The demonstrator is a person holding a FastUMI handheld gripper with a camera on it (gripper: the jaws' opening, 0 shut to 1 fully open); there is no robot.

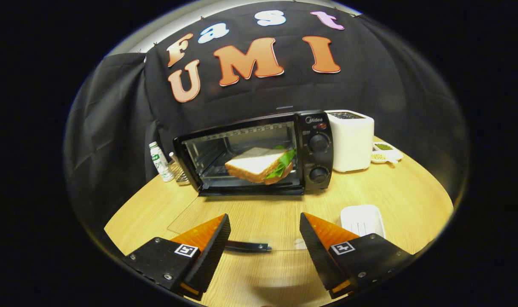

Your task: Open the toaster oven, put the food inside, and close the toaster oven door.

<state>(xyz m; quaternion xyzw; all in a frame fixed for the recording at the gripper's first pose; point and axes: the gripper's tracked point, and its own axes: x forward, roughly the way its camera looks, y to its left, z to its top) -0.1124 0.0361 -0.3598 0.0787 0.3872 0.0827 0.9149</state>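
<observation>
Your gripper [265, 238] jaws stand open, empty, above the wooden table [412, 192]; the white-bread lettuce sandwich [259, 164] sits inside the open black toaster oven [314, 153].

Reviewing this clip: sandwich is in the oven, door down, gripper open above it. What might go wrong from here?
1. The glass door lies flat and see-through between the open gripper fingers; its handle is thin, so a grip may slip or miss.
2. The sandwich seems to sit near the front of the toaster oven, lettuce sticking out; the closing door might catch it.
3. The white tray lies close to the right finger and could get nudged.
</observation>
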